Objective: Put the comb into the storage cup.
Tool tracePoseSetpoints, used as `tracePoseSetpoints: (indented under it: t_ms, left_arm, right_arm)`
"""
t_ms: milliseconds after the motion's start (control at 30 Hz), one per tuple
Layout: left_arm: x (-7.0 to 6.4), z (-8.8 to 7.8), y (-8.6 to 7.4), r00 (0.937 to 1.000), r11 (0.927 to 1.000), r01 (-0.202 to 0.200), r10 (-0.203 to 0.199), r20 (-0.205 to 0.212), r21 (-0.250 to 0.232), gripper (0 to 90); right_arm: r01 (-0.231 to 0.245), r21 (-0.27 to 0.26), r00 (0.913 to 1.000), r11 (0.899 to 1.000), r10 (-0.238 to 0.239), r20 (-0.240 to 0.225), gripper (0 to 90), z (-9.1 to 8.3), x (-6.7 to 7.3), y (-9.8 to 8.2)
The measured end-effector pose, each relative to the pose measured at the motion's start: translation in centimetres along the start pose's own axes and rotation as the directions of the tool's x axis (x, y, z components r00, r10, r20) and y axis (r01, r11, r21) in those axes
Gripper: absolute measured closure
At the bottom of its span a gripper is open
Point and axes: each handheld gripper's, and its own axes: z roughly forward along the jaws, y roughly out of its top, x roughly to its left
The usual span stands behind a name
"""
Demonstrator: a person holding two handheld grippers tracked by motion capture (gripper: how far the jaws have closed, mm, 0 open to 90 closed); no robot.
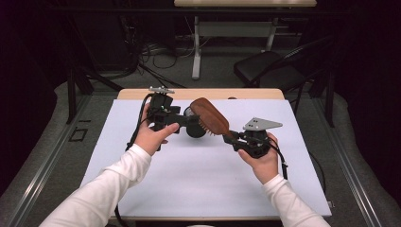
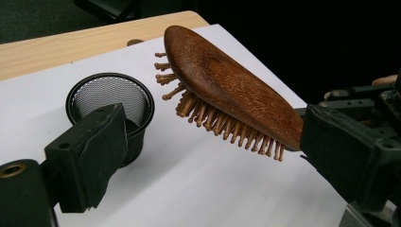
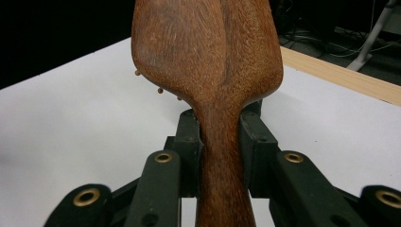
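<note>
You had the wooden hairbrush clamped by its handle in your right gripper, lifted over the mesh cup on the white mat; your left gripper hung spread beside the cup, brush not yet in.

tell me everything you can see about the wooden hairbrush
The hairbrush looks like reddish-brown wood with a visible grain, an oval paddle head and a narrower handle. Rows of pale wooden pins with rounded tips stick out of its underside. It is held off the white table cover, tilted, pins facing down. The right gripper clamps its handle between both jaws. Its head hangs near a black mesh cup, apart from it.
</note>
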Motion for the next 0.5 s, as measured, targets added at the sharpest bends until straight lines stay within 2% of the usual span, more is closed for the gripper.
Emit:
tracePoseSetpoints:
  t_ms: [200,500]
  left_arm:
    - [0.26,-0.12,0.22,0.9993,0.9993,0.036,-0.035,0.015,-0.012,8.5]
    - [0.28,0.21,0.30,0.9974,0.9981,0.061,-0.061,0.038,-0.010,8.5]
  right_arm:
    - [-0.011,-0.027,0.9999,1.000,0.011,0.001,71.5,0.19,0.19,0.34]
    - [-0.034,-0.060,0.9994,0.998,0.034,-0.005,71.5,0.61,0.32,0.50]
